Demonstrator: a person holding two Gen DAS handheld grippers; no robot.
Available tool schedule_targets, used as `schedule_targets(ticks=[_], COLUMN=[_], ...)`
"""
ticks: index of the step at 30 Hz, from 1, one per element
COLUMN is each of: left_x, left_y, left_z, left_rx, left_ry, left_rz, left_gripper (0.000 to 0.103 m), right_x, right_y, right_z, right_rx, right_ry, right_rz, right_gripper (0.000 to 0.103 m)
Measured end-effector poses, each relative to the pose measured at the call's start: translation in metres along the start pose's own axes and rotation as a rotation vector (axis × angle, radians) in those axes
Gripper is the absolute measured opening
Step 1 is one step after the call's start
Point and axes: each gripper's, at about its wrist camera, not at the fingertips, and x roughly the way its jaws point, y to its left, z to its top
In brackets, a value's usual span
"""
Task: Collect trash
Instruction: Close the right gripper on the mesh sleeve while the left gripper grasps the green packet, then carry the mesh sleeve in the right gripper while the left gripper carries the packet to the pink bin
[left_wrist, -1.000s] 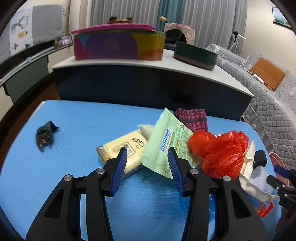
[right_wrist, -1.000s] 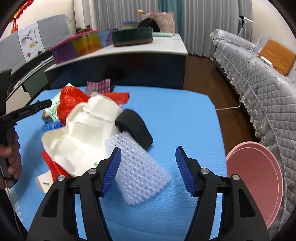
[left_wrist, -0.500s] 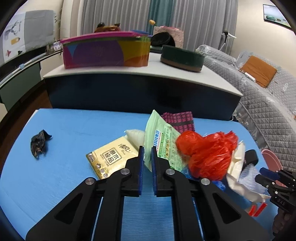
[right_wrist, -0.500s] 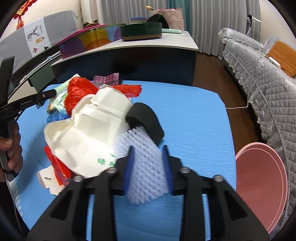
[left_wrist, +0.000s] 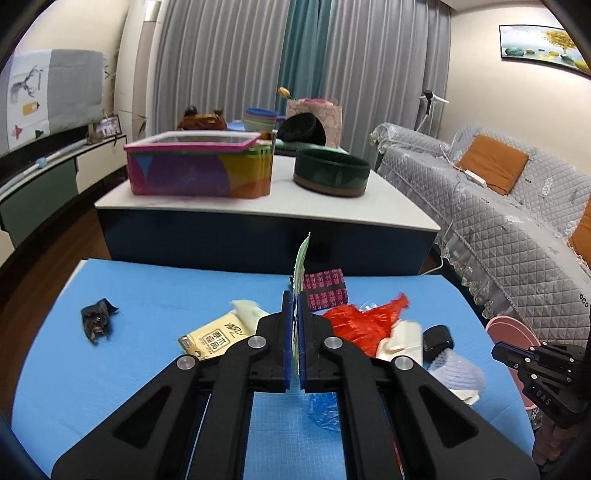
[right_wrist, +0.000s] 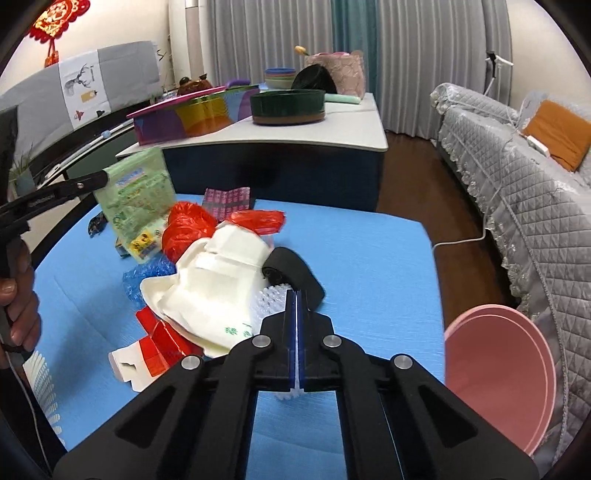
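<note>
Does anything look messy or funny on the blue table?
Yes. A heap of rubbish sits on the blue table: a crumpled red bag and a squashed white carton. A black scrap lies apart.

Home living room: quilted grey sofa cover with orange cushion, floor-length curtains, framed landscape picture, red hanging knot ornament, dark wood floor.

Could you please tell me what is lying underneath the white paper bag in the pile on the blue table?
Poking out from under the white paper bag: a red-and-white carton, blue plastic and red plastic bag. Anything deeper is covered.
</note>
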Motion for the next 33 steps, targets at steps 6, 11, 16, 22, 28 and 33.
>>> schedule_targets(ticks=[6, 11, 16, 22, 28, 33], left_x=[-0.027, -0.039, -0.055, -0.067, -0.074, -0.077], left_y=[-0.002, 0.001, 0.005, 0.014, 0.011, 0.003], left_z=[0.008, 0.009, 0.011, 0.012, 0.007, 0.002], left_rx=[-0.003, -0.028, -0.014, -0.033, -0.038, -0.033], left_ry=[-0.044, -0.043, -0.076, -0.091, -0.093, -0.087], left_rz=[0.006, 0.010, 0.015, 0.022, 0.021, 0.013], left_gripper=[0.002, 0.002, 0.002, 0.002, 0.002, 0.002], right_x=[-0.013, 0.005, 0.031, 0.037, 0.014, -0.015], right_y=[-0.008, -0.011, -0.005, -0.003, 0.001, -0.005], right_z=[-0.001, -0.011, -0.020, -0.021, -0.013, -0.005], right_rx=[0.020, 0.049, 0.000, 0.002, 0.000, 0.035], right_ry=[-0.013, 0.065, 0.149, 0.170, 0.103, 0.032], right_rz=[-0.004, -0.002, -0.016, -0.011, -0.012, -0.009], right_gripper=[0.003, 0.057, 0.057, 0.014, 0.012, 0.013])
